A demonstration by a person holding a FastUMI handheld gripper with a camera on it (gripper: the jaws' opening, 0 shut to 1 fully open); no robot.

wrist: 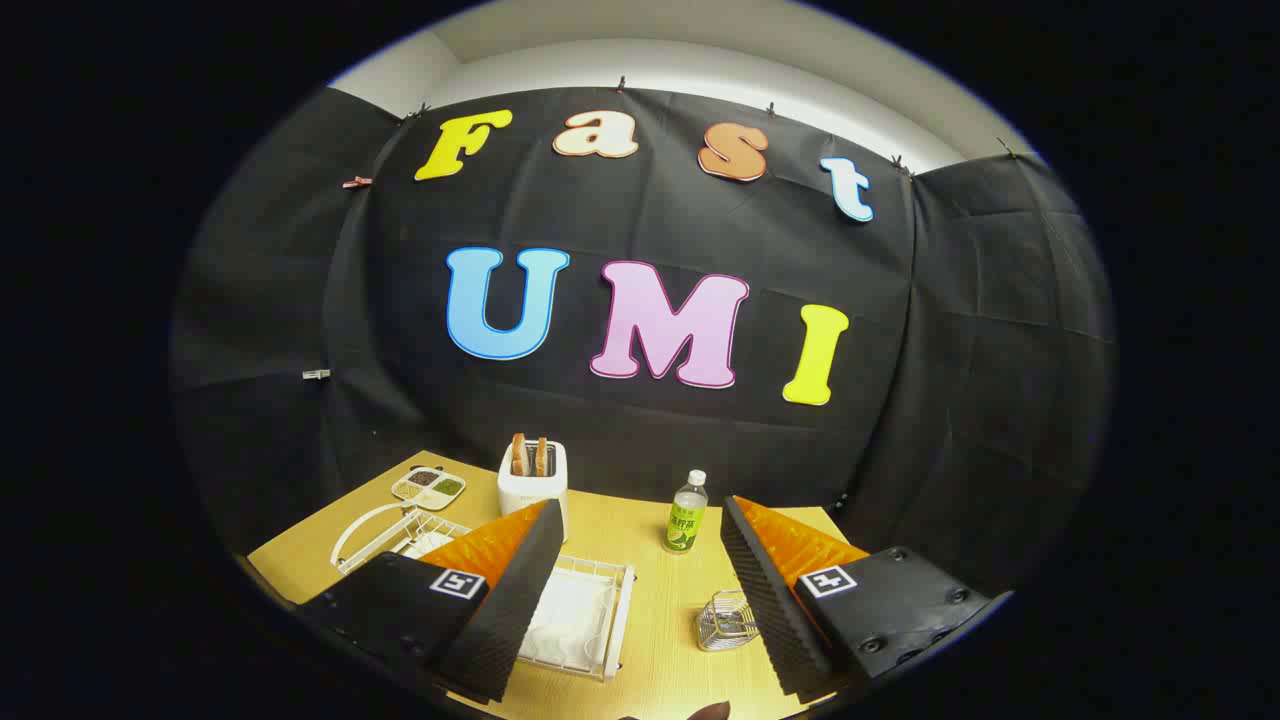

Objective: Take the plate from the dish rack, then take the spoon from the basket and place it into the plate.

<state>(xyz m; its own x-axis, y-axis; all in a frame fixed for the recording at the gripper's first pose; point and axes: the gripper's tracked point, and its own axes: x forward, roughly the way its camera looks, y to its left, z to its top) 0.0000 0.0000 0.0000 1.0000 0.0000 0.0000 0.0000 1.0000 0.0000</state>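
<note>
Plate, likely, in dish rack; claw wide open, empty, above table.

My ridged, matt fingers stand wide apart, gripping nothing, above a smooth pale wood-grain tabletop. The white wire dish rack looks coated, the small wire basket shiny metal, the clear bottle glossy plastic, the white toaster smooth.

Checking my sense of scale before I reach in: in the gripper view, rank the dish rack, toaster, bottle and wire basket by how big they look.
1. dish rack, partly behind a finger
2. toaster
3. bottle and wire basket: too alike to rank, and the basket sits nearer.
The gripper is open above the table.
</note>
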